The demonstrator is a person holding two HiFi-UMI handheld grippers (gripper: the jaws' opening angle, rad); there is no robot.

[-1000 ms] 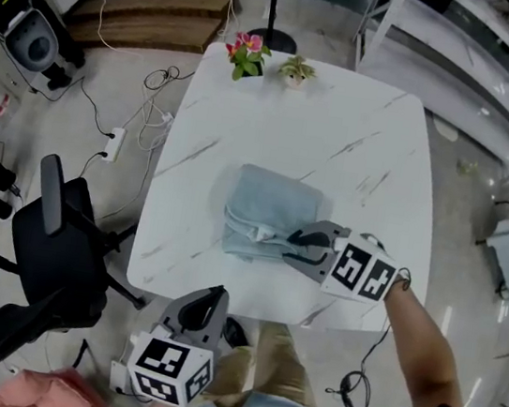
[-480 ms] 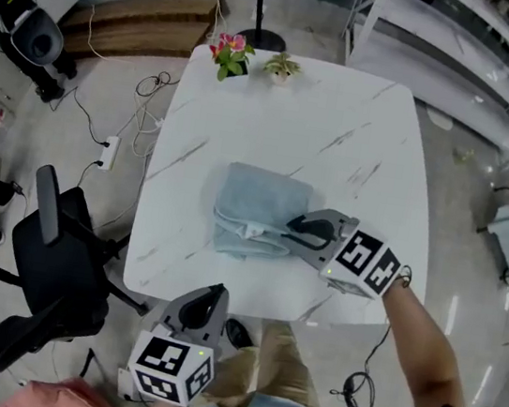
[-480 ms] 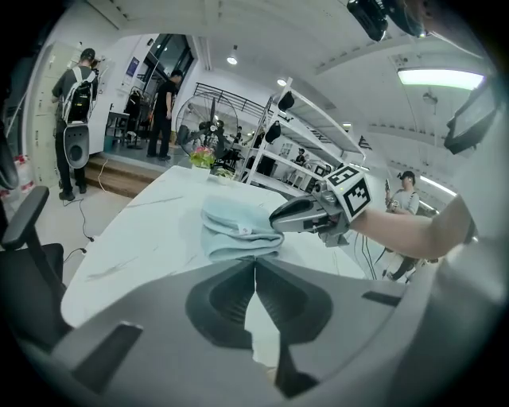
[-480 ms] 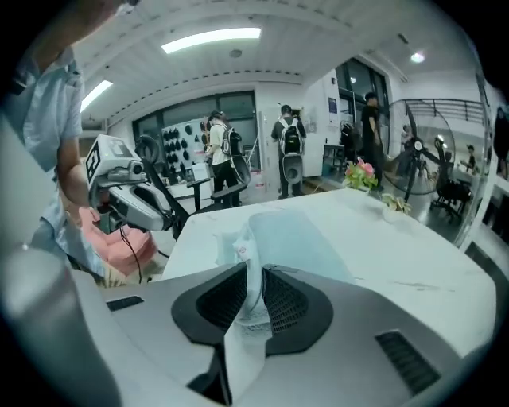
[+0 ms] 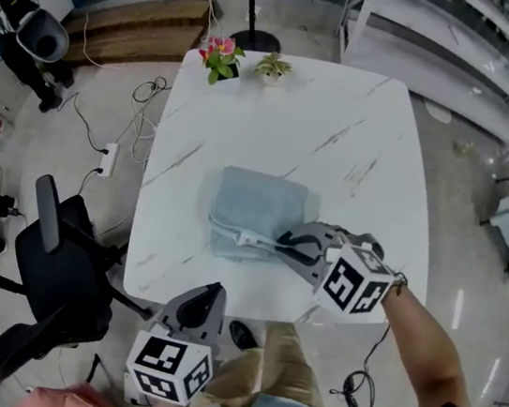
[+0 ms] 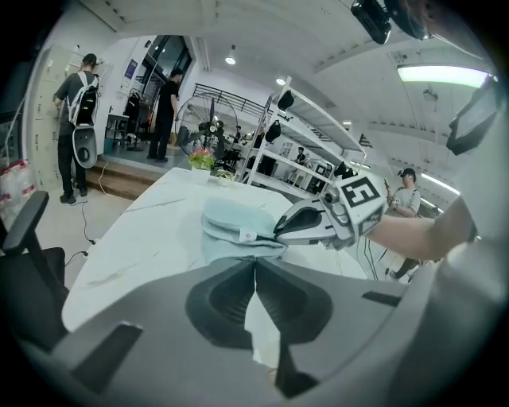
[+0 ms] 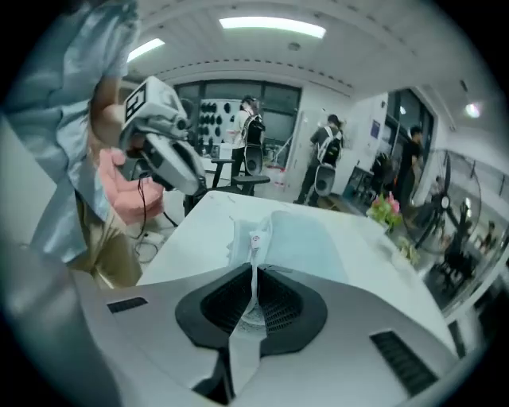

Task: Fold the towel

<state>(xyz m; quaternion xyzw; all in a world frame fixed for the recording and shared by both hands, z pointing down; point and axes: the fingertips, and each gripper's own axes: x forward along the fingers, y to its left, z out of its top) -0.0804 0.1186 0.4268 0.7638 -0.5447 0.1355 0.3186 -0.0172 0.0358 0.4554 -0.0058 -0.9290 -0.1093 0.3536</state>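
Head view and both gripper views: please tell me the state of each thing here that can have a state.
towel: folded, lying on the table, near edge pinched
right gripper: jaws have just been closing, now shut on the towel edge
left gripper: shut, empty, held off the table's near edge
pink flower pot: upright at the table's far edge
small plant pot: upright beside it

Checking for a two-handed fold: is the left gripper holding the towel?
No, the left gripper is shut on nothing, and the towel lies ahead of it on the table.
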